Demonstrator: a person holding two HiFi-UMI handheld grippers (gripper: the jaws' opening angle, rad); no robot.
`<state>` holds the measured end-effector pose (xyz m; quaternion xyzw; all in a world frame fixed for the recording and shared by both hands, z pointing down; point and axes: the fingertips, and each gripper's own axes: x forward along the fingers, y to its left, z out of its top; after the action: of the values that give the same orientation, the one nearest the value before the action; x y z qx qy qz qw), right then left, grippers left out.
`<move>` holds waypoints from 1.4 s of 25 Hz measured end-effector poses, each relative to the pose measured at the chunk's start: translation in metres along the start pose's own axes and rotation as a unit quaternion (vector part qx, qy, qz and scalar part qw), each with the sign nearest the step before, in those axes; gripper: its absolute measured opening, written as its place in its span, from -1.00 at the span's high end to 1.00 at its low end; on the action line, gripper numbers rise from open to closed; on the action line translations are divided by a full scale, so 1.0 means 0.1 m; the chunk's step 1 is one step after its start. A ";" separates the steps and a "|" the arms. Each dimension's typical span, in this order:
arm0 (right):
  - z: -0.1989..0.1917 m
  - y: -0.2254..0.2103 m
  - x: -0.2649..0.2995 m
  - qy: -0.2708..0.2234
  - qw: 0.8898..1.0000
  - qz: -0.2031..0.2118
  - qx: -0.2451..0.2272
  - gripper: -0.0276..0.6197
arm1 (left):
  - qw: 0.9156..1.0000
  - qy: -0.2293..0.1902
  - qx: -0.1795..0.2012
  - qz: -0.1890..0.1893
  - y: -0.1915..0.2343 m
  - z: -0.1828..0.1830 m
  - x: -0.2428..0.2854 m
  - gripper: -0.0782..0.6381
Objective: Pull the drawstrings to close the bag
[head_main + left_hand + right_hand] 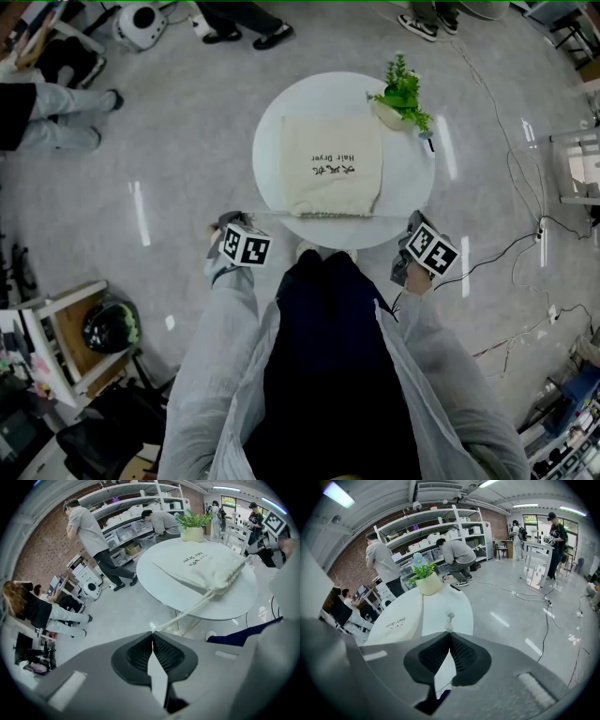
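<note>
Round white table (pixel 272 122), seen from above. Cream drawstring bag (pixel 333 169) lies flat on it, roughly central, black print on the upper face. The bag's mouth sits along the table's near edge, toward the person, and the cloth there is puckered into folds.

Left drawstring (pixel 187 613) runs taut from the gathered mouth, off the near-left edge of the table, to the left gripper (pixel 152 637). Its jaws are pressed together, with the cord pinched at the very tips. This gripper hangs off the table, just beyond its near-left edge.

Right drawstring (pixel 449 618) ends in a small knot that stands just past the tips of the right gripper (pixel 450 634). These jaws are also pressed together, nipping the cord just behind the knot. This gripper hangs just off the table's near-right edge.

The two cords stretch in one line along the near edge, out to either side of the mouth.

Potted plant (pixel 401 94) stands at the far-right edge of the table, just beside the bag's far corner. I cannot tell whether they touch.
</note>
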<state>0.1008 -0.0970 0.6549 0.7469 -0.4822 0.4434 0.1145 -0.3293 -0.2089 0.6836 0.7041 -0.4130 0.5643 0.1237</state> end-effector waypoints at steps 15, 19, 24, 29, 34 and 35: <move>0.14 -0.29 -0.09 -0.022 0.998 -0.049 0.026 0.88 | 0.998 0.027 -0.042 0.037 0.30 -0.23 0.01 0.70; 0.18 -0.37 -0.10 -0.026 0.997 -0.063 0.028 0.88 | 0.997 0.035 -0.057 0.037 0.33 -0.27 0.03 0.70; 0.20 -0.48 -0.12 -0.026 0.996 -0.077 0.040 0.88 | 0.996 0.037 -0.071 0.037 0.40 -0.29 0.02 0.70; 0.21 -0.57 -0.14 -0.026 0.994 -0.091 0.051 0.88 | 0.996 0.038 -0.074 0.038 0.43 -0.32 0.04 0.70; 0.20 -0.65 -0.12 -0.027 0.993 -0.100 0.056 0.88 | 0.993 0.048 -0.106 0.022 0.39 -0.37 0.09 0.70; 0.17 -0.68 -0.10 -0.023 0.993 -0.101 0.064 0.88 | 0.993 0.050 -0.109 0.019 0.36 -0.38 0.10 0.70</move>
<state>0.1648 -0.0662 0.6544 0.8077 -0.3773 0.4422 0.0991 -0.3815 -0.2113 0.6946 0.6495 -0.4787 0.5526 0.2089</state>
